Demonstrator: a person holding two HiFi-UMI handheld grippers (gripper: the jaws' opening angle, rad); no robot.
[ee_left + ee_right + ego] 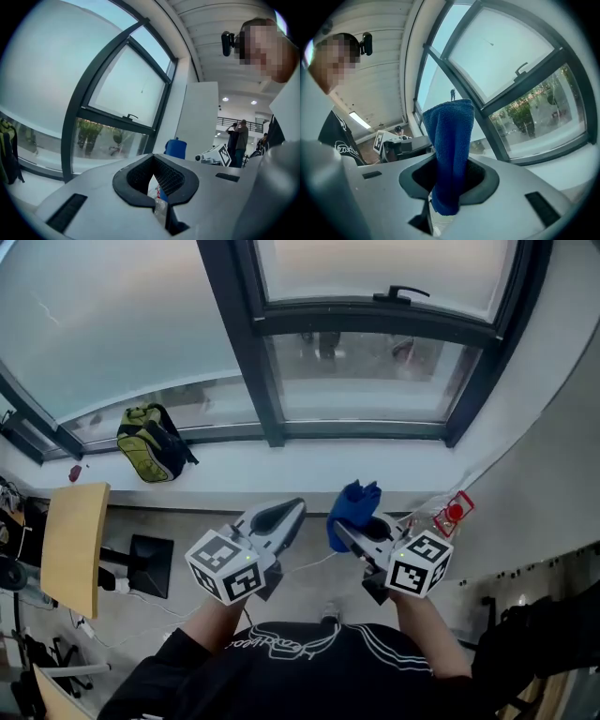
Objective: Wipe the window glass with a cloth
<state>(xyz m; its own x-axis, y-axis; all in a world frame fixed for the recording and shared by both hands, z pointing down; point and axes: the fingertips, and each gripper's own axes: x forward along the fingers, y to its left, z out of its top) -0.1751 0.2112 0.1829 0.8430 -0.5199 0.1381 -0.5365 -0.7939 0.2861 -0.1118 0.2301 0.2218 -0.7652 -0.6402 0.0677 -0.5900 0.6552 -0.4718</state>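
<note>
A blue cloth (pixel 354 510) sticks up out of my right gripper (pixel 360 532), which is shut on it; in the right gripper view the blue cloth (pixel 450 154) stands between the jaws and hides part of the window. My left gripper (pixel 287 512) is beside it on the left, shut with nothing in it. Both are held low in front of the white sill (pixel 281 470), apart from the window glass (pixel 366 381). The dark-framed window (pixel 126 93) has a handle (pixel 401 293) on its upper sash. From the left gripper view I see the cloth (pixel 176 148) to the right.
A green backpack (pixel 150 442) leans on the sill at the left. A wooden tabletop (pixel 75 545) stands lower left, with cables on the floor. A small red-labelled item (pixel 455 512) lies at the sill's right end by the white wall (pixel 553 456). People (pixel 239 140) stand far behind.
</note>
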